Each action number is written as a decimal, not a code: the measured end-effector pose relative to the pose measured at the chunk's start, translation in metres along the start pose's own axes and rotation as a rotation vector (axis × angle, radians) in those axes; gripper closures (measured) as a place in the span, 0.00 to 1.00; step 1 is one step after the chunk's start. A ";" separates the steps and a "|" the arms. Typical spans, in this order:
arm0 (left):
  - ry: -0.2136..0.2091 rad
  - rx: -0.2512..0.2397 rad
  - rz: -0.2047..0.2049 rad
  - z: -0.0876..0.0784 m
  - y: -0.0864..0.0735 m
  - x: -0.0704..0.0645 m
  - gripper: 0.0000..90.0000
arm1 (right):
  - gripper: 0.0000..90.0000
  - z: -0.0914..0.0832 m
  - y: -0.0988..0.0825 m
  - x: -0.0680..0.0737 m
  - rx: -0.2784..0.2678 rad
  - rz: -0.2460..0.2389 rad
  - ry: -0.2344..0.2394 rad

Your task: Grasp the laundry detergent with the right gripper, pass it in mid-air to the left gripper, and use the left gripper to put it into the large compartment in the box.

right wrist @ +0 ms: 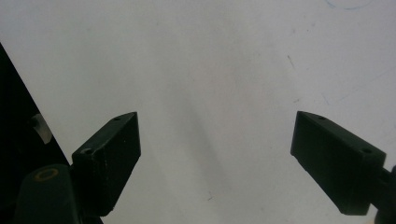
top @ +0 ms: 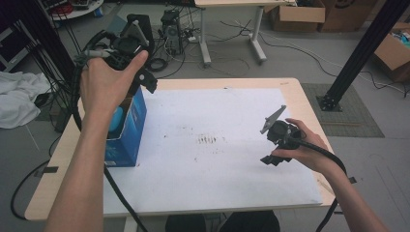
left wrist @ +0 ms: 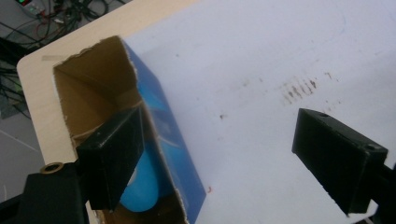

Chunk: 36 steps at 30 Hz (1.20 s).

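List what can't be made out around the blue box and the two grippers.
- Blue object inside the box: left gripper view, mostly hidden by a jaw and the box wall; what it is stays unclear.
- Same object, high view: the left hand covers it.
- Right gripper, high view: its jaws are too small to judge.

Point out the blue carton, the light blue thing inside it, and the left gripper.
blue carton (left wrist: 175, 154), left gripper view, on its blue outer side wall.
light blue thing (left wrist: 142, 186), left gripper view, on its rounded surface inside the carton.
left gripper (left wrist: 229, 158), left gripper view, midway between its open jaws.
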<state>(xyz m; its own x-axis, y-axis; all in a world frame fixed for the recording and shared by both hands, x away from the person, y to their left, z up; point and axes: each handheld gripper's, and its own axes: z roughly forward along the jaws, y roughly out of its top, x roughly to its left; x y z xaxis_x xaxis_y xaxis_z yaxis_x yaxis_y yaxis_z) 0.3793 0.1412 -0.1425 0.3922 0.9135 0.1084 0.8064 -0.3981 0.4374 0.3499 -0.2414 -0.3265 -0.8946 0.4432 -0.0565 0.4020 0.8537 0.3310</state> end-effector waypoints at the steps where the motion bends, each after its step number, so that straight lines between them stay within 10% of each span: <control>1: -0.005 0.010 0.014 0.001 0.001 -0.002 0.19 | 0.18 0.000 0.000 0.000 0.003 0.006 0.000; 36: -0.120 0.135 0.110 0.103 -0.004 -0.076 0.20 | 0.18 -0.004 -0.005 -0.005 0.016 0.020 -0.012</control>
<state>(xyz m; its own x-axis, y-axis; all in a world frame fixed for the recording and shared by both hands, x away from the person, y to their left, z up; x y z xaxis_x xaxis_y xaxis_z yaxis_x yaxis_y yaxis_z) 0.3921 0.0646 -0.2447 0.5248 0.8504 0.0383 0.8044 -0.5101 0.3045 0.3515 -0.2491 -0.3238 -0.8838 0.4638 -0.0617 0.4232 0.8486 0.3173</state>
